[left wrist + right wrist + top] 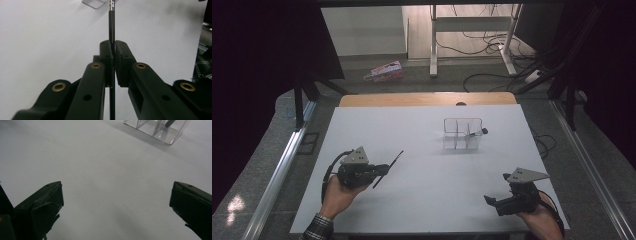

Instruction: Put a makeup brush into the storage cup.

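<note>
Near the table's left edge, the left gripper [384,169] clamps a thin black pen [388,170], seemingly bound for the clear plastic divided organizer [462,134]. At near right, the right gripper [495,201] waits, jaws wide and empty.

We see open bench [422,150] between both hand-held grippers. One obstacle stands toward one o'clock: a clear divided organizer [462,133]. The thin black rod [388,169] juts from the left hand-held gripper [379,170] toward one o'clock.

No readable text

The silver band of the pen [111,3] carries small marks, too blurred to read; nothing else bears writing.
</note>
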`<move>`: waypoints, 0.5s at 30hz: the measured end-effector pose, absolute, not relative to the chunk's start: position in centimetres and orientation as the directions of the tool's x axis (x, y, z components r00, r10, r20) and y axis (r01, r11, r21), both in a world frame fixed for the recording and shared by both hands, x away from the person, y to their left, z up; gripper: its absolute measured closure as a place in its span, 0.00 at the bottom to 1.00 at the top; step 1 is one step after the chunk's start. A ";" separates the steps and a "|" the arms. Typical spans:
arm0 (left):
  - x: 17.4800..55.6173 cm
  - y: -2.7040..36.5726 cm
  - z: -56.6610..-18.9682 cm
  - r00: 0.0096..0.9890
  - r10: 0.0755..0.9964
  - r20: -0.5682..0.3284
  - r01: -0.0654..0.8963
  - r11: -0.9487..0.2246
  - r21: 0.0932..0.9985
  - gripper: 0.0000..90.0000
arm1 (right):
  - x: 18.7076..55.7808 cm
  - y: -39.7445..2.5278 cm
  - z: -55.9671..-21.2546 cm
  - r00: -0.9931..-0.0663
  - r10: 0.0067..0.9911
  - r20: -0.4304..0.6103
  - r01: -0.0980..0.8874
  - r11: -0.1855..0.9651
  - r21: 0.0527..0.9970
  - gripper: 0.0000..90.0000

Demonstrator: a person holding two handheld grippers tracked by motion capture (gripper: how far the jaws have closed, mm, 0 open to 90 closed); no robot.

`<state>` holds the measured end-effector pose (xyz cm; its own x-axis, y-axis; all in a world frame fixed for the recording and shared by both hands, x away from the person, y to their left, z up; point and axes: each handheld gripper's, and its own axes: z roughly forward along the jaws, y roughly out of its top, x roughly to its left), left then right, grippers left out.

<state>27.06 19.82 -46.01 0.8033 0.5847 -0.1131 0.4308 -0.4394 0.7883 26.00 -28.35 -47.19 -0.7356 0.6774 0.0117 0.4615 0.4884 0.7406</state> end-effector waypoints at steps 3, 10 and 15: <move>26.6 20.0 -46.0 0.800 0.589 -0.114 0.428 -0.428 0.796 0.95 | 26.0 -28.3 -47.2 -0.736 0.677 0.011 0.460 0.488 0.742 0.00; 25.3 19.6 -46.0 0.800 0.590 -0.109 0.416 -0.414 0.810 0.95 | 25.9 -28.2 -47.2 -0.746 0.666 0.016 0.451 0.487 0.748 0.00; 24.4 19.3 -45.8 0.802 0.587 -0.111 0.404 -0.395 0.825 0.95 | 25.9 -28.3 -47.1 -0.744 0.668 0.016 0.451 0.484 0.750 0.00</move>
<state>24.42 19.28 -45.84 0.8018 0.5872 -0.1108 0.4035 -0.3952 0.8252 25.91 -28.26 -47.07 -0.7439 0.6681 0.0163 0.4511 0.4841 0.7498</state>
